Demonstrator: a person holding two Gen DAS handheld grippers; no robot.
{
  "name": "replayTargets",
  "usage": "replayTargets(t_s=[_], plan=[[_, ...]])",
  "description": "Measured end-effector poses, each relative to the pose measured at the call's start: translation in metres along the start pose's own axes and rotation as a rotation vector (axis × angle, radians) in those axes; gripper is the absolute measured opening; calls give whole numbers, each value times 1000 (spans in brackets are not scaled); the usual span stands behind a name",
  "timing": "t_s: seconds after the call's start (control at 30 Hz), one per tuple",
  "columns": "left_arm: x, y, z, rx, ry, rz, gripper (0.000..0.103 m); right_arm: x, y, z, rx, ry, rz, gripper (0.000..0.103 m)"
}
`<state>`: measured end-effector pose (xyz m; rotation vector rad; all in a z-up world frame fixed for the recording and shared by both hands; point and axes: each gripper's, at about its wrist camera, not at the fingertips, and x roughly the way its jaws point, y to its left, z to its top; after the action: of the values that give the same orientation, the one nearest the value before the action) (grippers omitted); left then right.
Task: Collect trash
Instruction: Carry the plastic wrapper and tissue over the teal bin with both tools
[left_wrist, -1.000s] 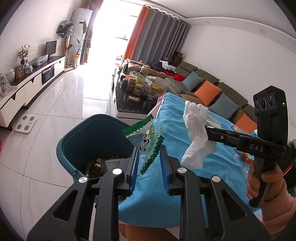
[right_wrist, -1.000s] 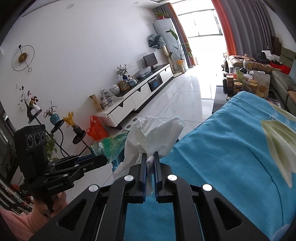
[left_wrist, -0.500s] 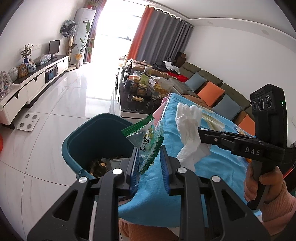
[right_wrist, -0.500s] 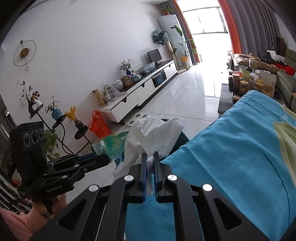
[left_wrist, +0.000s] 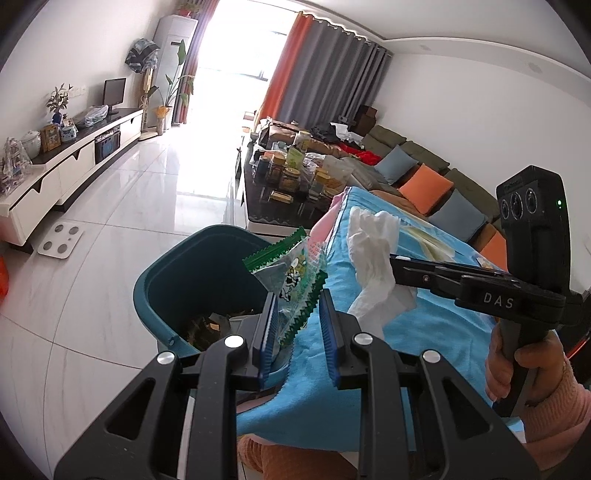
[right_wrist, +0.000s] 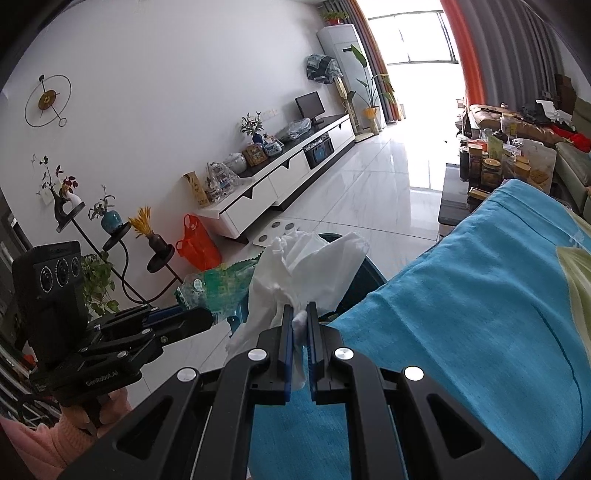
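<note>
My left gripper (left_wrist: 297, 314) holds a green and clear snack wrapper (left_wrist: 291, 273) by its lower end, against the left pad, with the jaws a little apart. It hangs over the near rim of a teal trash bin (left_wrist: 177, 273) with litter inside. My right gripper (right_wrist: 300, 321) is shut on a crumpled white tissue (right_wrist: 310, 258). In the left wrist view the tissue (left_wrist: 373, 251) hangs over the blue tablecloth (left_wrist: 436, 325), just right of the bin. The left gripper with the wrapper (right_wrist: 218, 284) shows at the left of the right wrist view.
A dark coffee table (left_wrist: 280, 199) crowded with jars stands beyond the bin. A sofa with orange and blue cushions (left_wrist: 424, 184) runs along the right wall. A white TV cabinet (left_wrist: 66, 162) lines the left wall, with a white scale (left_wrist: 61, 240) on the tiled floor. An orange bag (right_wrist: 195, 243) sits by a plant stand.
Both grippers have shifted a little left, toward the bin. The tissue now hangs closer to the bin's rim. Both grips are unchanged.
</note>
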<state>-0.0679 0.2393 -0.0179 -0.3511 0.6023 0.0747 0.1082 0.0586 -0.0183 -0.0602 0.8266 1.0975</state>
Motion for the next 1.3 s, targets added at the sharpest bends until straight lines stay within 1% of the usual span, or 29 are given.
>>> replayTargets(t_s=[0.67, 1.03, 1.3], plan=[[8, 6, -1, -18, 9, 52, 23, 21, 4, 6, -12, 45, -6, 6], [14, 7, 1, -14, 13, 65, 23, 35, 7, 12, -20, 71, -6, 6], [22, 13, -1, -30, 24, 82, 24, 44, 7, 15, -20, 88, -12, 6]])
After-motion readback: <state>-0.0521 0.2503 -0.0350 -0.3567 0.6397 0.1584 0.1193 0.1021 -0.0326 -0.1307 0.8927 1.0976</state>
